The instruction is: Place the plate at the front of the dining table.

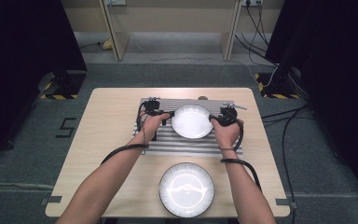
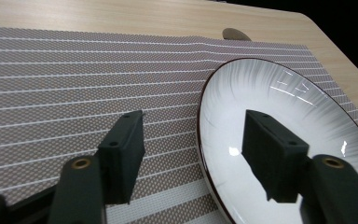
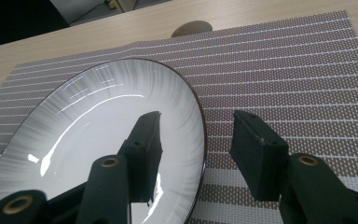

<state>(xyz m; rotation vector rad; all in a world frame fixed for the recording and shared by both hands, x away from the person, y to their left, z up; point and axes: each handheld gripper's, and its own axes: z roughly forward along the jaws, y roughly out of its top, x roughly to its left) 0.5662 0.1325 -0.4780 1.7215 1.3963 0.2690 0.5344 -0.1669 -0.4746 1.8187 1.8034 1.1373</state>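
White dark-rimmed plate (image 1: 192, 122), grey white-striped woven mat (image 2: 74, 74), pale wood-grain table (image 1: 112, 107)

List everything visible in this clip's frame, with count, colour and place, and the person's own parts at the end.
Plates: 2, white with dark rims; far plate on the mat between the tongs, near plate at the table's near edge.
Placemat: 1, grey-brown with pale stripes, mid-table.
Round disc: 1, tan, on the table just past the mat's far edge.
Table: 1, light wood, centre.
Floor cables: several, black, right of the table.
Left tongs: 1, black, open astride the far plate's left rim.
Right tongs: 1, black, open astride its right rim.
Forearms: 2, bare, coming in from the bottom.
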